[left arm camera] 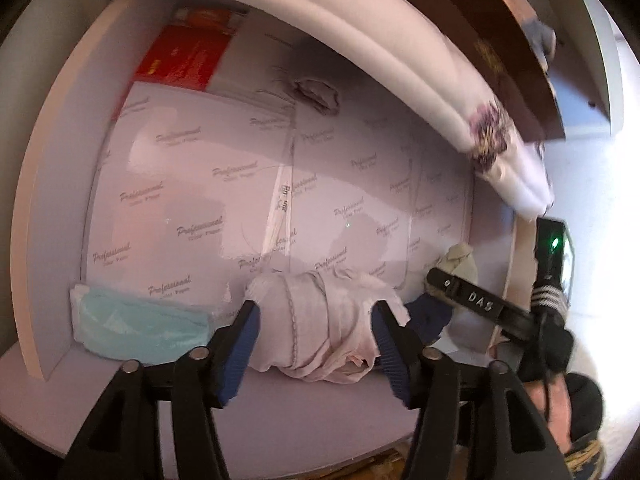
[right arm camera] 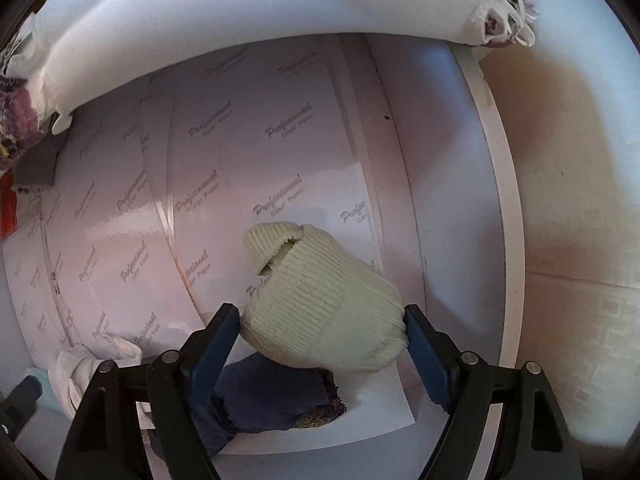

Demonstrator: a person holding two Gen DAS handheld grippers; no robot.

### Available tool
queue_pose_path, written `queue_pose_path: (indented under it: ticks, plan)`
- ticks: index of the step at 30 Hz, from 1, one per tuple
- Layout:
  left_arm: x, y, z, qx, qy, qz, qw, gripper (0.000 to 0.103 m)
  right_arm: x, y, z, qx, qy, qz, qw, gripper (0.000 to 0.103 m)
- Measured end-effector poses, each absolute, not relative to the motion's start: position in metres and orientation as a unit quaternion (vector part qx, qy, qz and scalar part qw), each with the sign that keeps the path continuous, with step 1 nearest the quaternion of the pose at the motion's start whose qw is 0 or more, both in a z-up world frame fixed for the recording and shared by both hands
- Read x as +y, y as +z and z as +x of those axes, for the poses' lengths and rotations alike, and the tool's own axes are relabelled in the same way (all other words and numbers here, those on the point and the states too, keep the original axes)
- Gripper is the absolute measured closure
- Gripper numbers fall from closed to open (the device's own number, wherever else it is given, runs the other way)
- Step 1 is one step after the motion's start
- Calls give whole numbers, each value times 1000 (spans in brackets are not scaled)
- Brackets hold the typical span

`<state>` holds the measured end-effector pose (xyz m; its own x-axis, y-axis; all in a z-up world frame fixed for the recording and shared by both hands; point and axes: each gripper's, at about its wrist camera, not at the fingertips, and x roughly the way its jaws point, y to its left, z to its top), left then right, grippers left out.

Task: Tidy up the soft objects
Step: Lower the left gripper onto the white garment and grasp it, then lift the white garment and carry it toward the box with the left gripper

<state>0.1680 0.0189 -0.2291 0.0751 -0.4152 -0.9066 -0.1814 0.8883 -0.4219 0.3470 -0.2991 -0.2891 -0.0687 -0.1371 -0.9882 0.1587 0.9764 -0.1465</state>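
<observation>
Left gripper (left arm camera: 316,320) straddles a rolled pale pink garment (left arm camera: 316,320) lying on the drawer floor; its blue pads (left arm camera: 242,344) sit right at the roll's 2 ends, jaws wide, and whether they press or have just let go can't be told from this view. The roll's long axis runs left-right, straight across the jaw gap, so it sits square between the fingers, front row of the drawer. Right gripper (right arm camera: 324,332) points down over a rolled cream knit sock (right arm camera: 320,304), pads touching its 2 flanks and the knit bulging slightly against them, so I read that as a wide grip on the sock. Under and just in front of the sock lies a dark navy garment (right arm camera: 264,400), partly beneath the left finger. In the left view the right gripper shows at far right with the sock (left arm camera: 460,260) beyond it, just right of the pink roll, so the 2 rolls sit side by side. Left of the pink roll, a folded teal item (left arm camera: 136,328) in the front-left corner. Further back, drawer liner paper (left arm camera: 200,200) printed "Professional" covers the floor; a red box (left arm camera: 184,56) at the back left. Above, a white padded cloth edge with purple floral print (left arm camera: 488,136). Judgement: placing rolls in a row; next move turns on seating the sock beside the pink roll.
</observation>
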Motion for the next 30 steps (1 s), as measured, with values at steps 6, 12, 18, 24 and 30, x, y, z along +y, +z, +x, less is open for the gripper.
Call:
queue_pose_path:
  ticks: [6, 12, 18, 24, 30]
  plan:
    - [-5, -232, 166, 680, -106, -163, 707, 24, -289, -296, 347, 730, -106, 2, 675, 19]
    - [-25, -247, 166, 691, -108, -115, 705, 23, -288, -297, 344, 728, -106, 1, 678, 21]
    - [-32, -258, 166, 698, -105, -101, 702, 23, -286, -293, 341, 720, -105, -8, 686, 23]
    - [-30, -259, 165, 688, -94, -93, 713, 43, -278, -292, 340, 721, -103, -19, 685, 23]
    - [-35, -256, 161, 684, -109, -81, 716, 59, -271, -292, 340, 721, -102, -28, 685, 23]
